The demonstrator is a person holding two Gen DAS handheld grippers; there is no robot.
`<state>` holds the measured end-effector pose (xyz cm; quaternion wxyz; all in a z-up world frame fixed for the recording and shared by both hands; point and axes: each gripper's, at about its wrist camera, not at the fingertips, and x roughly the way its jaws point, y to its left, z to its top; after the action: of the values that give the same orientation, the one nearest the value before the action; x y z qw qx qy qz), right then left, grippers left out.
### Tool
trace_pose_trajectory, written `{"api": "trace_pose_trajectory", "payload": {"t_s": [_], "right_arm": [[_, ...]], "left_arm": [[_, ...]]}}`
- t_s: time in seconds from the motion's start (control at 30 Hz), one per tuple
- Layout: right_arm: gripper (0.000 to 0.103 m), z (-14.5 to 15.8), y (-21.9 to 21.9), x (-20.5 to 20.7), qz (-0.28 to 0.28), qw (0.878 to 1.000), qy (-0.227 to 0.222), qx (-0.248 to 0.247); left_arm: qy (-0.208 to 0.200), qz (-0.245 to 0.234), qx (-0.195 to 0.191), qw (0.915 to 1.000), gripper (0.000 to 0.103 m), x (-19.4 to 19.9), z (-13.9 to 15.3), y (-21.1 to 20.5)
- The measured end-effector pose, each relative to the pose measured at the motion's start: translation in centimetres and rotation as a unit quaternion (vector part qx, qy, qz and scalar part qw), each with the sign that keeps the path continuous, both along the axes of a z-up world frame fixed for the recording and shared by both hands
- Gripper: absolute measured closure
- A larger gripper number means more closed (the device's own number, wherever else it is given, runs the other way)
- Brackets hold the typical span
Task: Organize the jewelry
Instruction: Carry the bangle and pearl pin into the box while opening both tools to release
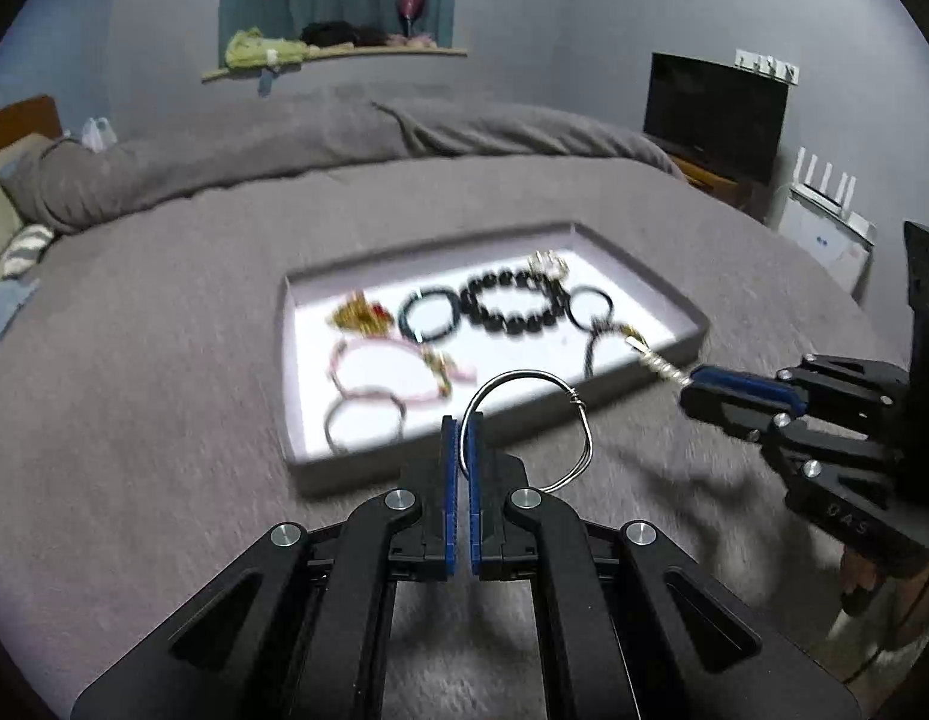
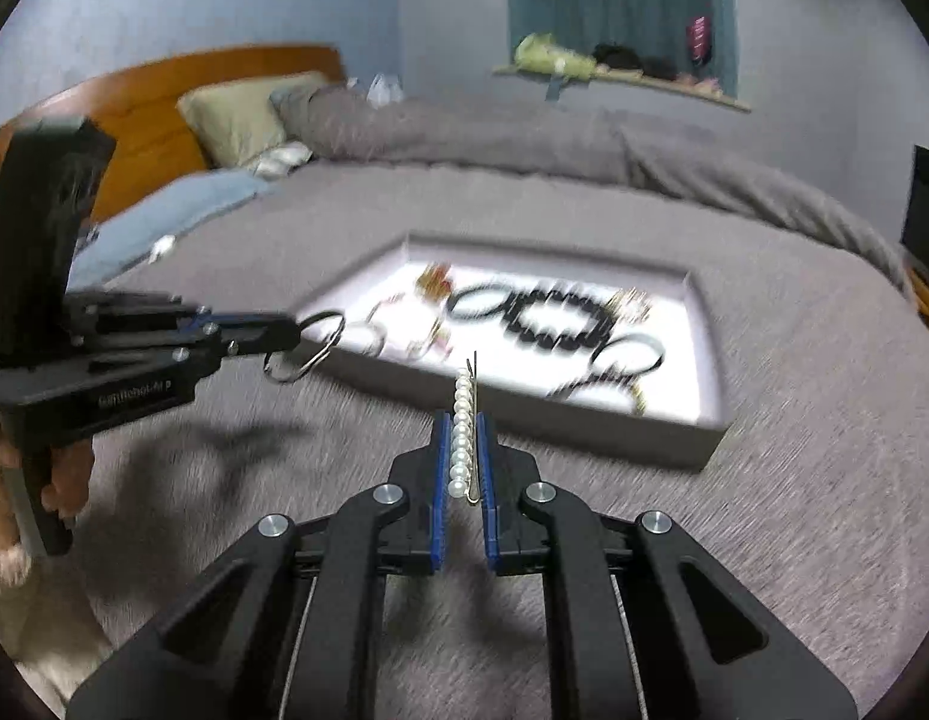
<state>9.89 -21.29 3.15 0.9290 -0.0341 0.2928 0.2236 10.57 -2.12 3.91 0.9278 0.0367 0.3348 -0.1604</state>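
A: What sits in the tray (image 1: 674, 354)?

B: It's shallow and rectangular, grey walls with a pale floor, lying on the grey bedspread (image 1: 164, 360). Inside are a black beaded bracelet (image 1: 515, 306), a dark bangle (image 1: 429, 315), a pink cord bracelet (image 1: 377, 369), a thin dark ring (image 1: 591, 305) and some gold pieces (image 1: 357, 317) (all smeared by motion blur).

A: And the pieces outside it?

B: The left gripper (image 1: 462, 426) is clamped on a silver wire bangle (image 1: 527, 420), a loop of thin metal strands with a wrapped twist, held above the bedspread in front of the tray's near wall. The right gripper (image 2: 462, 426) is closed around a pearl hair clip (image 2: 462, 438), a straight row of small round white pearls on a slim metal bar, poking out past the fingertips, also in front of the tray.

A: Textures?

B: Fuzzy fabric below, glossy beads, bright wire, blue pads (image 2: 441, 480) on black fingers.
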Motion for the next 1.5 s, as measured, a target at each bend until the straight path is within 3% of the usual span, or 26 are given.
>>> {"api": "trace_pose_trajectory", "payload": {"t_s": [0.27, 0.53, 0.7, 0.97, 1.5], "right_arm": [[0.094, 1.1, -1.4, 5.2, -0.048, 0.998, -0.030, 0.018], [0.094, -1.2, -1.3, 9.6, -0.020, 0.999, 0.030, 0.029], [0.094, -2.3, -1.5, 10.0, -0.013, 0.997, 0.061, 0.034], [0.094, -3.3, 0.1, 10.2, -0.004, 0.996, 0.091, 0.001], [0.094, -3.7, 0.4, 10.2, -0.006, 0.995, 0.096, -0.006]], "left_arm": [[-0.006, 0.010, 0.006, 0.9999, 0.099, 4.4, 1.1, -1.7], [0.020, 0.003, 0.013, 0.9997, 0.099, 8.8, -0.8, -2.6], [0.056, -0.005, 0.011, 0.9984, 0.099, 10.1, -2.8, -2.6], [0.070, -0.022, 0.042, 0.9964, 0.099, 9.8, -3.8, -3.5], [0.091, -0.024, 0.043, 0.9946, 0.099, 10.2, -4.7, -3.8]]}}
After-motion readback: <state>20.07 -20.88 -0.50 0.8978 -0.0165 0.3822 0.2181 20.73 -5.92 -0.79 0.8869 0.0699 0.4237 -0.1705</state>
